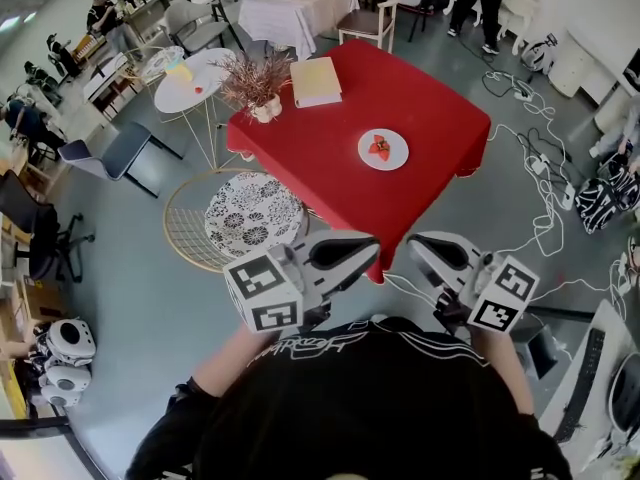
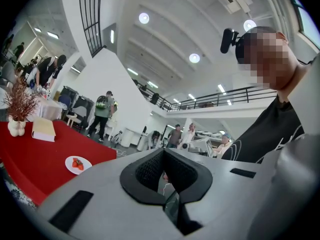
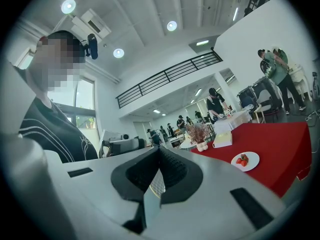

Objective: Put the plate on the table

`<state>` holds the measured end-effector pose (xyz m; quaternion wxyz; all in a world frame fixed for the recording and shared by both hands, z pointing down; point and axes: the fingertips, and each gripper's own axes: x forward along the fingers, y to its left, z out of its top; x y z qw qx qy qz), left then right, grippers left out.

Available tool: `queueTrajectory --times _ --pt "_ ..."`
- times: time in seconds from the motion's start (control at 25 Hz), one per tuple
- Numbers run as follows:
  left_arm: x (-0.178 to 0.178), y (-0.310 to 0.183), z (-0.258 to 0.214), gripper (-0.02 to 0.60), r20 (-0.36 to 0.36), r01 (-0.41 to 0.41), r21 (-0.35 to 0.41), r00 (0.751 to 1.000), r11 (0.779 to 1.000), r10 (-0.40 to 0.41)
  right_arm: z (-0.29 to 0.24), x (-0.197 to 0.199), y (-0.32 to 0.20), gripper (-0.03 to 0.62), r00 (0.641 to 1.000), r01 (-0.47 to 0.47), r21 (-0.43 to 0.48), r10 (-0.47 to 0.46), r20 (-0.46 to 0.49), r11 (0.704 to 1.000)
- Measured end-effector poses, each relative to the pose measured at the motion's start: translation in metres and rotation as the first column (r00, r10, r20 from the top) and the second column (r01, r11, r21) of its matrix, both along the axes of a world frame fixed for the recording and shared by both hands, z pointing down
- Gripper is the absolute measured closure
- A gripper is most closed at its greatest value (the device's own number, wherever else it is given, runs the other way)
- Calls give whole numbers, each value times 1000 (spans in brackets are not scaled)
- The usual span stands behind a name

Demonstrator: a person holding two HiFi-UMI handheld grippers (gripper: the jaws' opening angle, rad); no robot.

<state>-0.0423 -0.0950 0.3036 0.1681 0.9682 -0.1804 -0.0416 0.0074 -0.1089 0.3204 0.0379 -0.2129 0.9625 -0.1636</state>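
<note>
**Plate sits on the red desk, well ahead of two closed grippers**

Plate (image 1: 383, 149), white and round with strawberries (image 1: 379, 147) on it, rests flat on the red desk (image 1: 440, 118), toward the near edge. A book (image 1: 315, 81) and a vase of dried twigs (image 1: 262, 93) stand at the far side, well apart from it. Judged by the task, the plate is already where it belongs.

The left gripper (image 1: 355, 253) and right gripper (image 1: 430, 251) hang close to the person's chest, tips turned inward toward each other. Both are short of the desk's near corner. The plate therefore lies forward of the gap between them and off each gripper's own line. Neither is clearly nearer. Being round, the plate offers no long axis to line up with.

The left gripper view shows its pads pressed together on nothing, with the plate (image 2: 78, 164) low at the left. The right gripper view shows the same closed, empty pads, with the plate (image 3: 245, 160) low at the right. Only the head view shows both grippers and the gap to the desk together. Only the gripper views show the pads meeting.
</note>
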Motion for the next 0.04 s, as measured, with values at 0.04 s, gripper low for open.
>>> queueTrajectory --times 0.04 --pt "0 0 0 575 0 -1 0 1000 1000 1 0 0 0 586 1000 0 1 0 1 1000"
